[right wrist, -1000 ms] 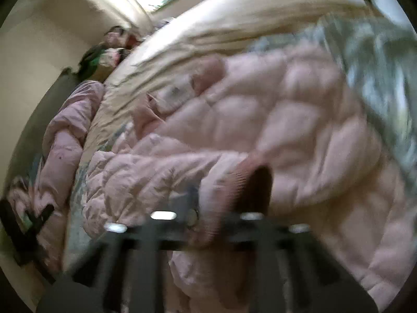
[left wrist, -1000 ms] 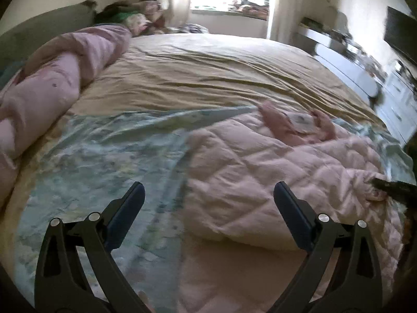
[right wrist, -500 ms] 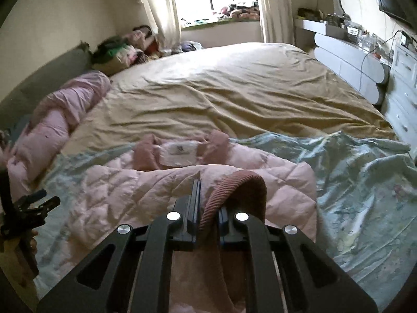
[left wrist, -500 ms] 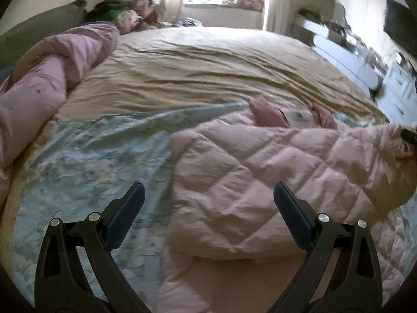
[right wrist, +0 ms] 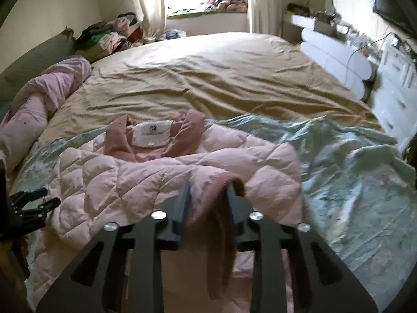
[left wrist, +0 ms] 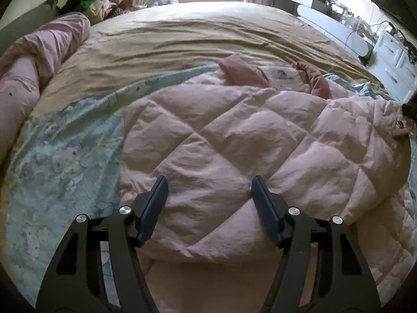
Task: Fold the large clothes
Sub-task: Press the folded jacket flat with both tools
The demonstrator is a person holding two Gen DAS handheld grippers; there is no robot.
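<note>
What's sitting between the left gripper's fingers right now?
In the left wrist view, the left gripper is closing around a puffy fold of the pink quilted jacket; the fabric bulges between its fingers, nothing else.

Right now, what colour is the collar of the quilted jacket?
Dusty rose, darker than the pale pink jacket; the collar shows best in the right wrist view.

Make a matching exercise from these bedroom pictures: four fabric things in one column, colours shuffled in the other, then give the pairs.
Things
1. quilted jacket
2. jacket collar
3. bed sheet
4. printed blanket

Colours
A. tan
B. pale blue-green
C. light pink
D. dusty rose

Pairs: 1-C, 2-D, 3-A, 4-B
</note>
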